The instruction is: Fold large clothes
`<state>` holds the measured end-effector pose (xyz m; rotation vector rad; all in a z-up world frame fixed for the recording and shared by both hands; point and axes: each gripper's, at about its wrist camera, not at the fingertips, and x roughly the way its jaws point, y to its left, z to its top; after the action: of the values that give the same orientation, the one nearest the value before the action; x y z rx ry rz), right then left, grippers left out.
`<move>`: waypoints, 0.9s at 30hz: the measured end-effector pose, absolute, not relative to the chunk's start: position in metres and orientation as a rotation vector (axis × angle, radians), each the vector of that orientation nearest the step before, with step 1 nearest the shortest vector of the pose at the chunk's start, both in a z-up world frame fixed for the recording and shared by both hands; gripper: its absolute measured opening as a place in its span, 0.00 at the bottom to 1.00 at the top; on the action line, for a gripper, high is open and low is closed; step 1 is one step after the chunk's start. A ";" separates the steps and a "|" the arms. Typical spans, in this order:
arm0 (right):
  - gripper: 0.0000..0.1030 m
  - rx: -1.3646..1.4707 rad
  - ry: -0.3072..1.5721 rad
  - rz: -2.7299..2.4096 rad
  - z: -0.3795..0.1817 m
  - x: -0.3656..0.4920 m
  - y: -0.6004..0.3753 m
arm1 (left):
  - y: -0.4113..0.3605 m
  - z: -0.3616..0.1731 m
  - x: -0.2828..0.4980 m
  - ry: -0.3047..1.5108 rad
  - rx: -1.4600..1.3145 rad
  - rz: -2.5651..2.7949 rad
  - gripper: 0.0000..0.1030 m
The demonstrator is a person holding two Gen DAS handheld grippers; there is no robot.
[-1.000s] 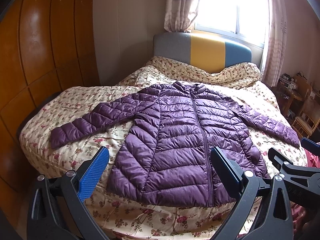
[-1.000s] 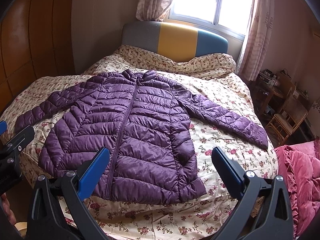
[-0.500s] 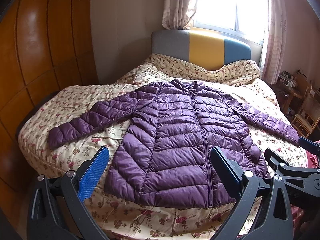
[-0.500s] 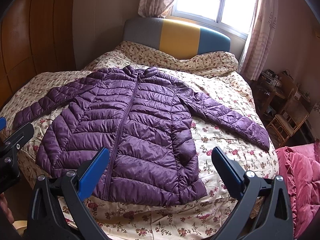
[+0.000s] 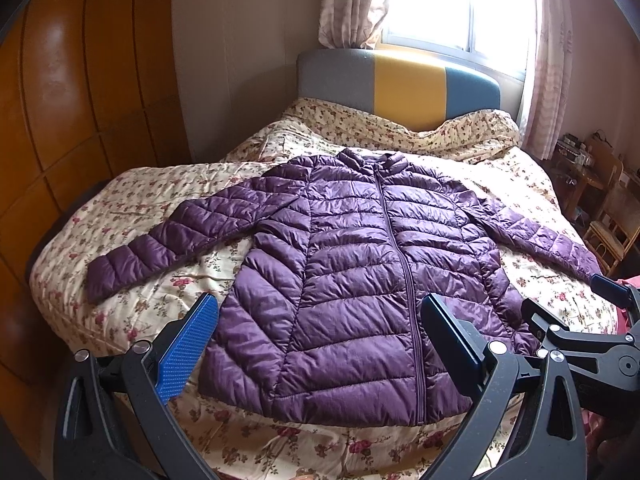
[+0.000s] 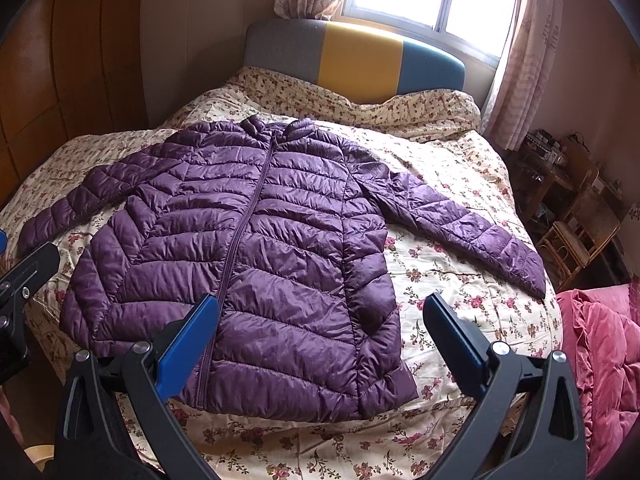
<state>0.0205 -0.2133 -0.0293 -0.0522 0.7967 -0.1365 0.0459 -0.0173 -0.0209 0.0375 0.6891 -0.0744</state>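
Observation:
A purple quilted puffer jacket (image 5: 352, 280) (image 6: 256, 264) lies flat and zipped on the floral bedspread, collar toward the headboard, both sleeves spread out to the sides. My left gripper (image 5: 320, 328) hangs open above the jacket's hem, left of the zip, holding nothing. My right gripper (image 6: 320, 328) is also open and empty, above the hem's right part. In the left wrist view the right gripper (image 5: 592, 320) pokes in at the right edge. The left gripper's black frame (image 6: 20, 280) shows at the left edge of the right wrist view.
The bed (image 5: 132, 200) has a grey, yellow and blue headboard (image 5: 400, 80) under a bright window. Wooden wardrobe panels (image 5: 80, 100) stand to the left. A pink quilt (image 6: 600, 360) and wooden chairs (image 6: 576, 232) are at the right.
Both grippers have risen and eased back a little, so the jacket sits slightly lower and smaller in both views. The jacket has not moved and both grippers stay open.

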 end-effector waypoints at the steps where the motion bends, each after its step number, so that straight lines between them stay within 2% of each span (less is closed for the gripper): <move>1: 0.98 -0.053 0.798 -0.138 -0.030 0.023 -0.214 | -0.018 -0.021 0.049 0.689 0.041 -0.073 0.97; 20: 0.98 -0.024 0.888 -0.213 -0.064 0.081 -0.258 | -0.049 -0.049 0.117 0.754 0.075 -0.125 0.97; 27: 0.98 0.170 0.954 -0.278 -0.105 0.111 -0.352 | -0.066 -0.086 0.168 0.812 0.071 -0.184 0.97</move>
<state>0.1111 -0.3519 -0.1050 0.1698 0.9542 -0.2781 0.1676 -0.0658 -0.0856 0.0715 0.8116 -0.1842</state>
